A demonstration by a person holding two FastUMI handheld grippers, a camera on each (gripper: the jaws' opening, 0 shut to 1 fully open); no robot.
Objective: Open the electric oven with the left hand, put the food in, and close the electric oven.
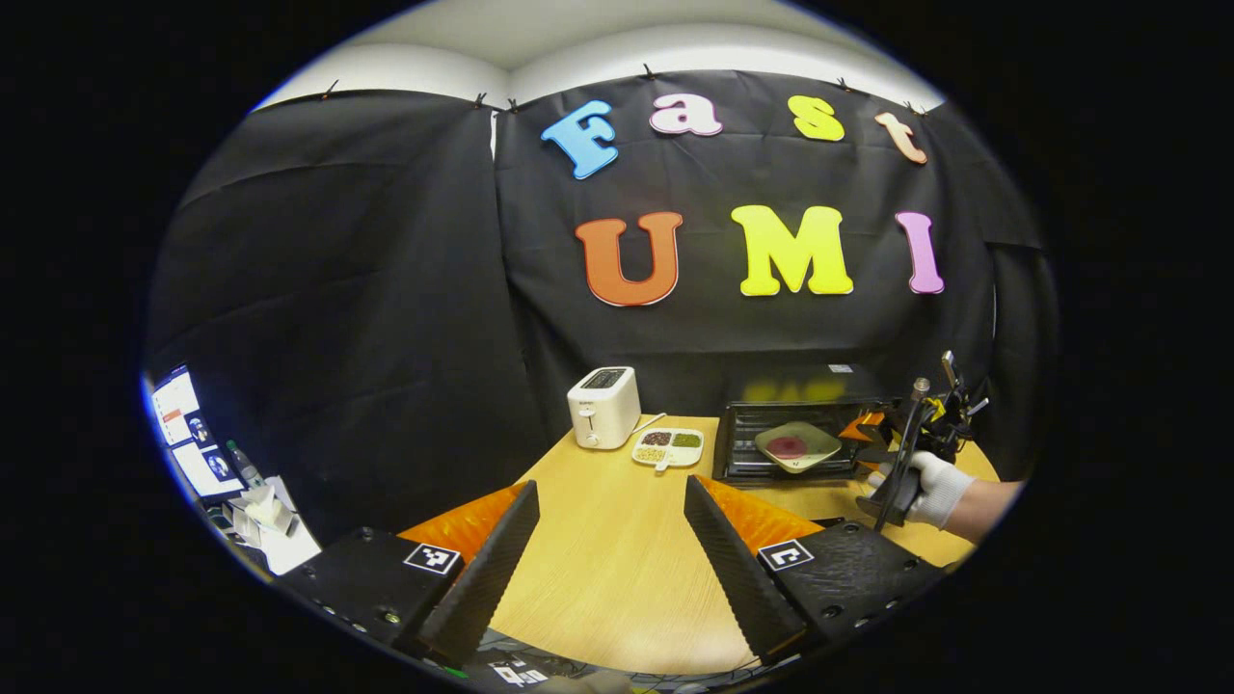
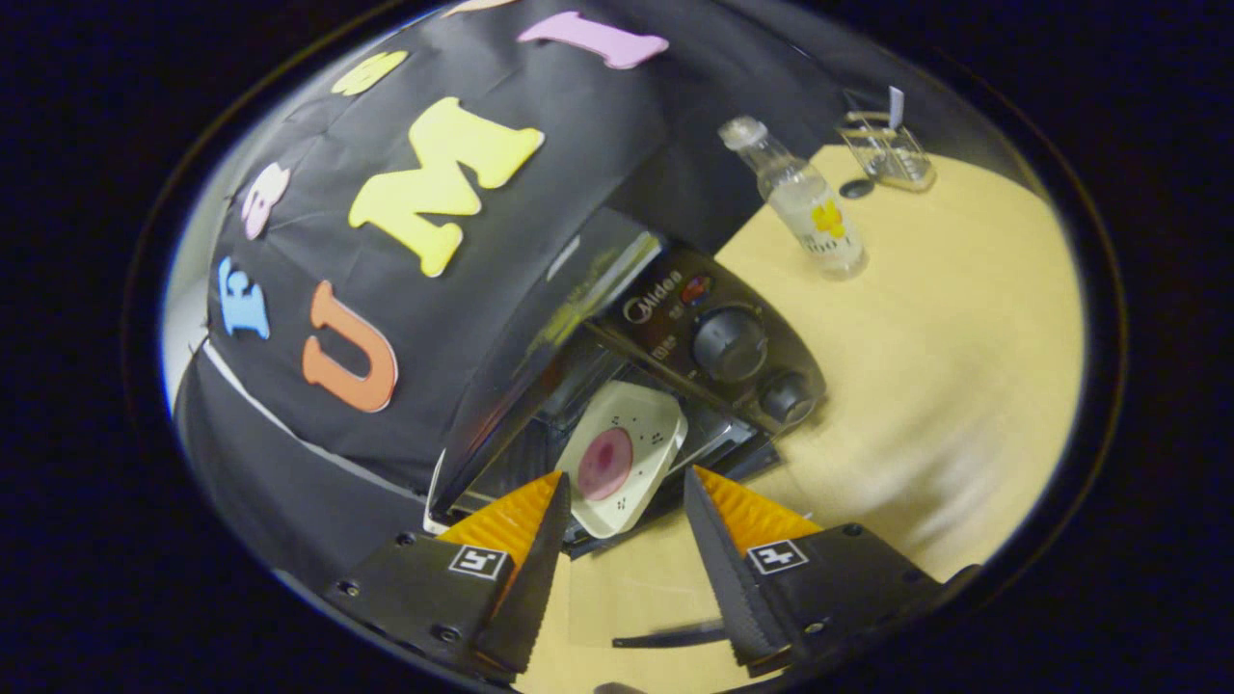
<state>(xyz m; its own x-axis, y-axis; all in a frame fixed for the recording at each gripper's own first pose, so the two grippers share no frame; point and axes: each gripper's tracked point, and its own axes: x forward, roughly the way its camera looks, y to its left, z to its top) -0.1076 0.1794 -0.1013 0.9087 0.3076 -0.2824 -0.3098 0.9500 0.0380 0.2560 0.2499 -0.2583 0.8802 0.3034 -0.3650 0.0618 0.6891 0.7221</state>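
Note:
The black electric oven stands at the table's far right with its door folded down. A pale square plate with a round pink piece of food lies in the oven's mouth. My left gripper hovers open over the table's near middle, well short of the oven, with nothing between its fingers. A gloved hand holds my right gripper just right of the plate. In the right gripper view, the plate sits just beyond the tips of my open right gripper, beside the oven's knobs.
A white toaster and a white divided dish of small foods stand at the back of the wooden table. A clear bottle and a wire holder stand beyond the oven. Screens and papers sit off the table's left.

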